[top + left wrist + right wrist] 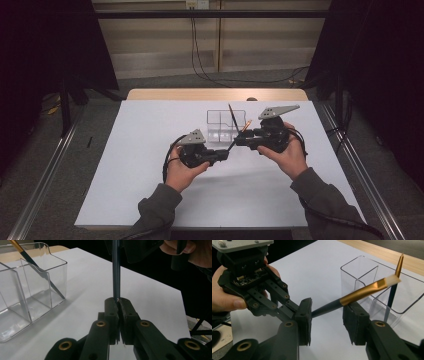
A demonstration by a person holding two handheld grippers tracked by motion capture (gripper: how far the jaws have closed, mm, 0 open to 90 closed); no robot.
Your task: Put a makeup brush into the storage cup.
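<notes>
A brush with a dark handle, gold ferrule and white bristles (362,291) slants up across the middle of the table. My left gripper (118,301) is shut on the lower end of its handle (116,277). My right gripper (329,320) stands open around the brush near the ferrule, which lies against the right pad (355,320) while a gap remains at the left pad. In the high view the left gripper (225,154) and right gripper (239,141) meet just in front of a clear organiser (216,117). A second brush (233,117) leans in one of its compartments.
A white sheet (150,150) covers the table, and a strip of bare wood (215,94) shows at the far edge. The clear organiser (15,302) has several compartments and stands close to both grippers. Metal rails and cables run along the floor around the table.
</notes>
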